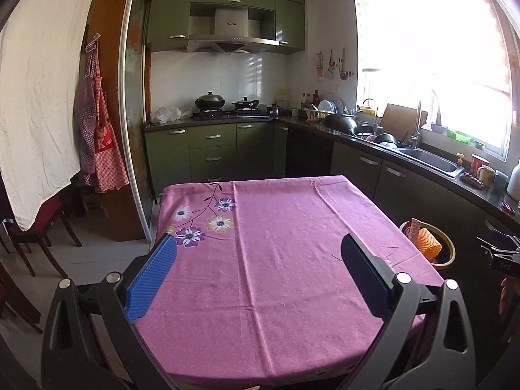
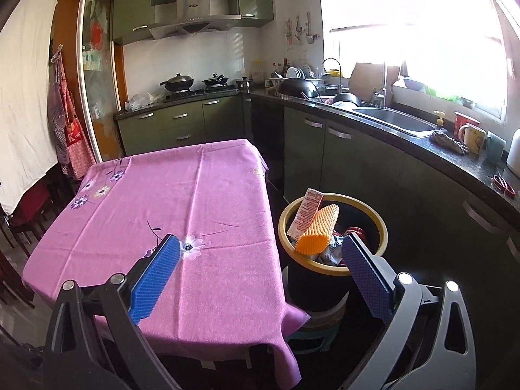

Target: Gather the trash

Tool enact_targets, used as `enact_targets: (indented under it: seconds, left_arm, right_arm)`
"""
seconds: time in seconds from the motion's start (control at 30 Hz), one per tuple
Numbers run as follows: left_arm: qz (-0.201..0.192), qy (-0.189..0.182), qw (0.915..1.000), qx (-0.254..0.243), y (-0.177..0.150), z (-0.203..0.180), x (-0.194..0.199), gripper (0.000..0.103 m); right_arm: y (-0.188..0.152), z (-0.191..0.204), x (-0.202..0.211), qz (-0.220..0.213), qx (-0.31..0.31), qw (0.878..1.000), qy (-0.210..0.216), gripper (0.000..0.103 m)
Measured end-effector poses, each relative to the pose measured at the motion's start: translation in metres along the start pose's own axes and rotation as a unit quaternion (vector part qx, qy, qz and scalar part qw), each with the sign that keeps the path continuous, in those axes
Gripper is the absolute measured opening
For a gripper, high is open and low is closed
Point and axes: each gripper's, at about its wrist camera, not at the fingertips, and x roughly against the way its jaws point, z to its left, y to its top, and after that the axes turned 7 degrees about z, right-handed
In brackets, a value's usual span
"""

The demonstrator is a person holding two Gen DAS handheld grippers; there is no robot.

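The right gripper (image 2: 260, 273) is seen with its jaws spread wide and nothing caught between them. The trash bin (image 2: 380, 224) is found just ahead of the right-hand jaw, its yellow rim partly covered by that jaw's blue pad. An orange foam sleeve (image 2: 317, 229) is propped against the near rim, ahead of the gap and toward the right jaw, with a printed wrapper (image 2: 305, 211) standing just behind it. Crumpled foil and something red are glimpsed deeper in the bin, but they cannot be made out. The bin's base is lost in shadow.

The left gripper (image 1: 260, 276) is held with jaws wide too, empty, and only the pink cloth on the counter (image 1: 276, 227) is framed between them. From here the bin is pushed well off beyond the right jaw, half hidden by the counter's edge. At the far right edge a dark gripper part is cut off.
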Motion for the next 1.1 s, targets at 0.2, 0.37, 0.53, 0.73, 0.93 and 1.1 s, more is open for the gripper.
enact_targets:
  seconds: [0.2,0.37,0.53,0.73,0.93,1.1]
  left_arm:
    - [-0.001,-0.001,1.0000,-0.001,-0.0008,-0.0008,0.0010,0.096]
    - [0.001,-0.002,1.0000,-0.003,-0.0011,-0.0035,0.0003,0.096]
    - [0.004,-0.005,1.0000,-0.004,0.0011,-0.0040,-0.0024,0.096]
    - [0.007,-0.007,0.9999,-0.006,-0.0001,-0.0054,-0.0040,0.096]
    - [0.008,-0.009,0.9999,-0.006,0.0001,-0.0062,-0.0048,0.096]
    - [0.009,-0.010,0.9999,-0.009,-0.0010,-0.0092,-0.0045,0.096]
  right_arm:
    - [0.0009,-0.0018,0.0027,-0.003,-0.003,1.000,0.003,0.098]
    - [0.0017,-0.0030,0.0019,-0.002,-0.002,1.000,0.004,0.098]
    - [0.0018,-0.0031,0.0018,-0.002,-0.003,1.000,0.004,0.098]
    - [0.0019,-0.0030,0.0020,-0.002,-0.003,1.000,0.005,0.098]
    - [0.0022,-0.0036,0.0007,-0.003,-0.003,1.000,0.005,0.098]
    - [0.0028,-0.0035,0.0004,-0.003,-0.004,1.000,0.006,0.098]
